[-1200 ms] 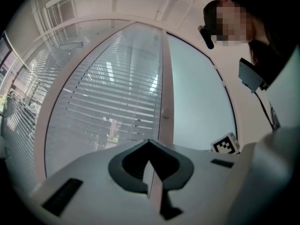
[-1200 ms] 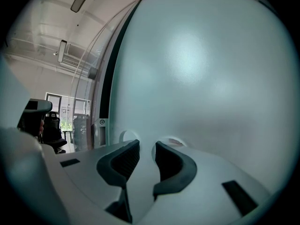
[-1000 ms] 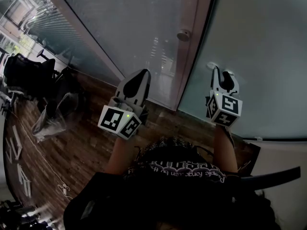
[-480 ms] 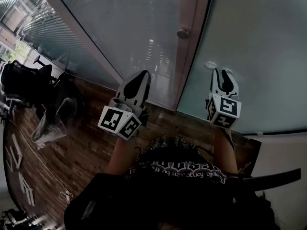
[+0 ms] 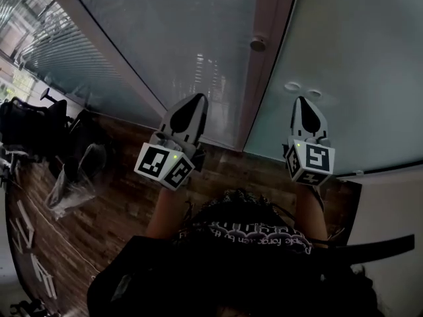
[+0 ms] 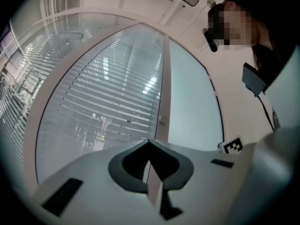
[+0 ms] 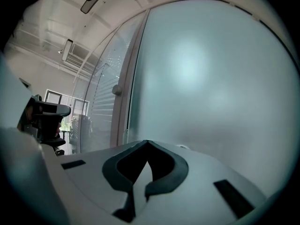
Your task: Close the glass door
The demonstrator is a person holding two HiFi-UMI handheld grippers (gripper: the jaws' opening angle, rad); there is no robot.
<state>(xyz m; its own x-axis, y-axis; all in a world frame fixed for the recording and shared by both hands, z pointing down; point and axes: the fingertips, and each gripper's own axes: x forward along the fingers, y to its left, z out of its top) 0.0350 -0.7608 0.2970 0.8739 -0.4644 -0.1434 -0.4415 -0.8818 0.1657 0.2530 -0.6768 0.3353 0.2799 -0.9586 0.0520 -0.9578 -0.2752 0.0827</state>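
The frosted glass door (image 5: 357, 58) fills the right of the head view and most of the right gripper view (image 7: 211, 69). Its left edge meets a pale upright frame post (image 5: 268, 65) that carries a round knob (image 5: 258, 43). Two small round fittings (image 5: 291, 86) sit on the frosted pane. My right gripper (image 5: 302, 101) points at the pane just below them. Its jaws are closing and their tips meet (image 7: 148, 143) with nothing between them. My left gripper (image 5: 196, 99) is shut and empty (image 6: 150, 142), aimed at the slatted glass wall (image 5: 165, 32) left of the post.
A black office chair (image 5: 26, 121) and a clear plastic bag (image 5: 79, 177) stand on the wooden floor (image 5: 112, 210) at the left. A white wall (image 5: 390, 203) begins below the door at the right.
The right gripper's jaws, open around a round fitting a second ago, have shut, and the gripper has drawn back a little from it. The left gripper has hardly moved.
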